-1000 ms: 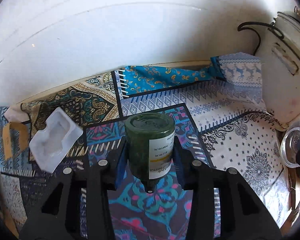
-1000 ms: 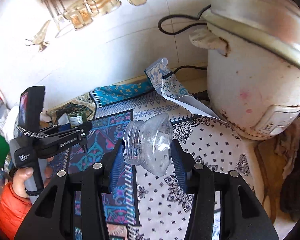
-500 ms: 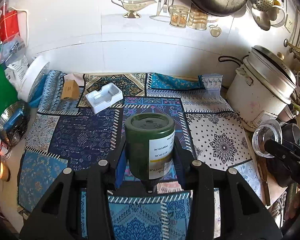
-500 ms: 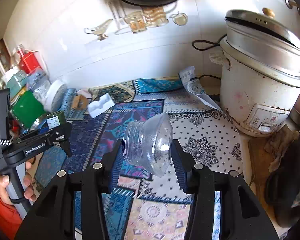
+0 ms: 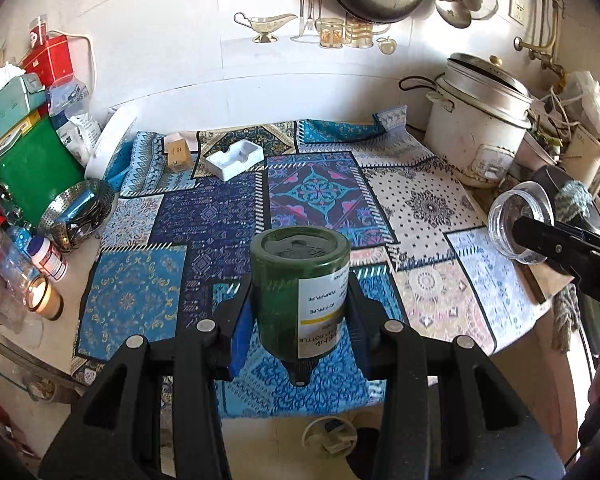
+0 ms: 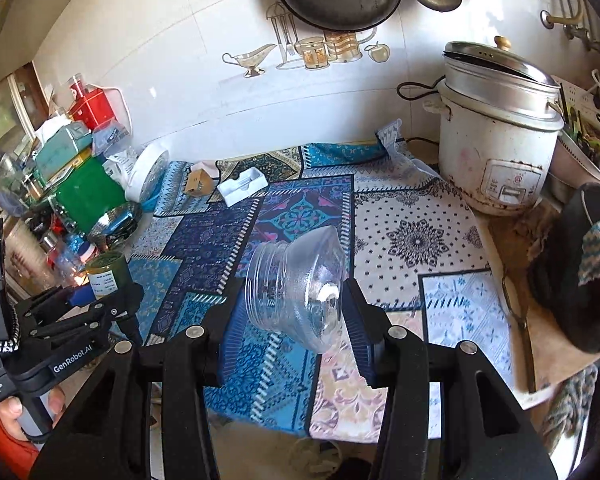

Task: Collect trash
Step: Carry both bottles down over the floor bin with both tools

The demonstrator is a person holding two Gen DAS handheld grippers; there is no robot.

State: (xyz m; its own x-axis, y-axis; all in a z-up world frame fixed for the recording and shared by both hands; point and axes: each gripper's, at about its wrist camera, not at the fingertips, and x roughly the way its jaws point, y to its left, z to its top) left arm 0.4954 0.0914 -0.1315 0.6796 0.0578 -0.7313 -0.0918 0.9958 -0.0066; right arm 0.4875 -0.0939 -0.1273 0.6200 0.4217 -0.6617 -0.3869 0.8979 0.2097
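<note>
Bottle (image 5: 300,292), dark green w/ white label, clamped in left gripper (image 5: 298,320) jaws, held above front edge of patterned cloth (image 5: 220,216) on bench. Right gripper (image 6: 296,316) jaws closed on clear plastic jar (image 6: 296,284), also over cloth, front-centre. White tray (image 5: 235,158) + small brown box (image 5: 177,153) lie at cloth's back edge. Rice cooker (image 5: 480,128) stands just off cloth's back right corner.
</note>
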